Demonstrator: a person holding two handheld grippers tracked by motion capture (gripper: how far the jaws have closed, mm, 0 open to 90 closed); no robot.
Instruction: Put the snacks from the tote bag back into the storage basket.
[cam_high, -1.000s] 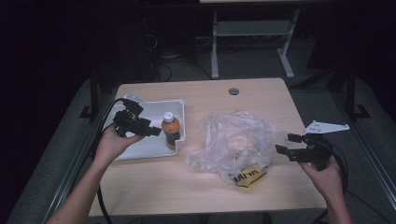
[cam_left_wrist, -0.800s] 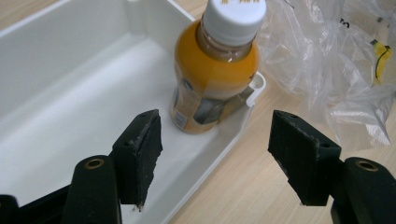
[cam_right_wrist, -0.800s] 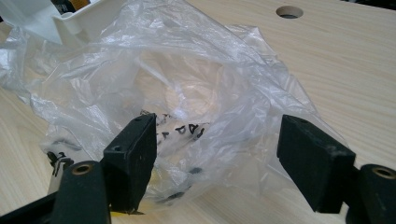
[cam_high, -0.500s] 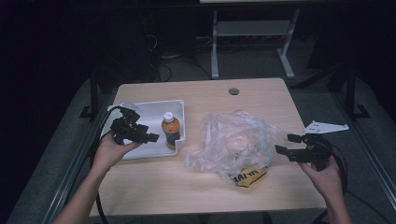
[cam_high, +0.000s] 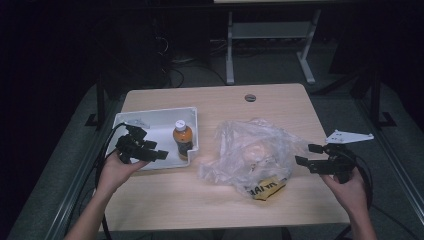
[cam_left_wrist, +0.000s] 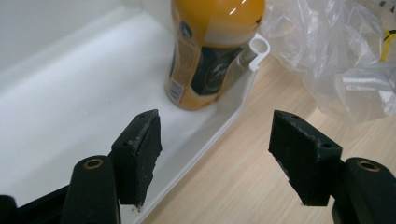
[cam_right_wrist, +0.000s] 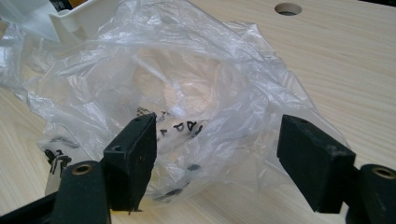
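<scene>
Upright, the orange bottle (cam_high: 183, 140) stands in the white tray's (cam_high: 150, 125) corner nearest the plastic bag (cam_high: 252, 155). Left gripper (cam_high: 150, 152) straddles the tray's rim, jaws spread (empty); right gripper (cam_high: 312, 156), spread, faces the bag across bare bench (cam_high: 200, 200).

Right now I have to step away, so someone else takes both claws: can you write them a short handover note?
Left claw: open, holding nothing, low over the near edge of the white tray, aimed at the orange bottle.
Right claw: open, holding nothing, at the right side of the clear plastic bag.
Bottle stands upright in the tray's near right corner. Bag lies crumpled on the table beside the tray, with something yellow inside.
Done: nothing gripped yet.
Left: probably close on the bottle and handle the bag.
</scene>
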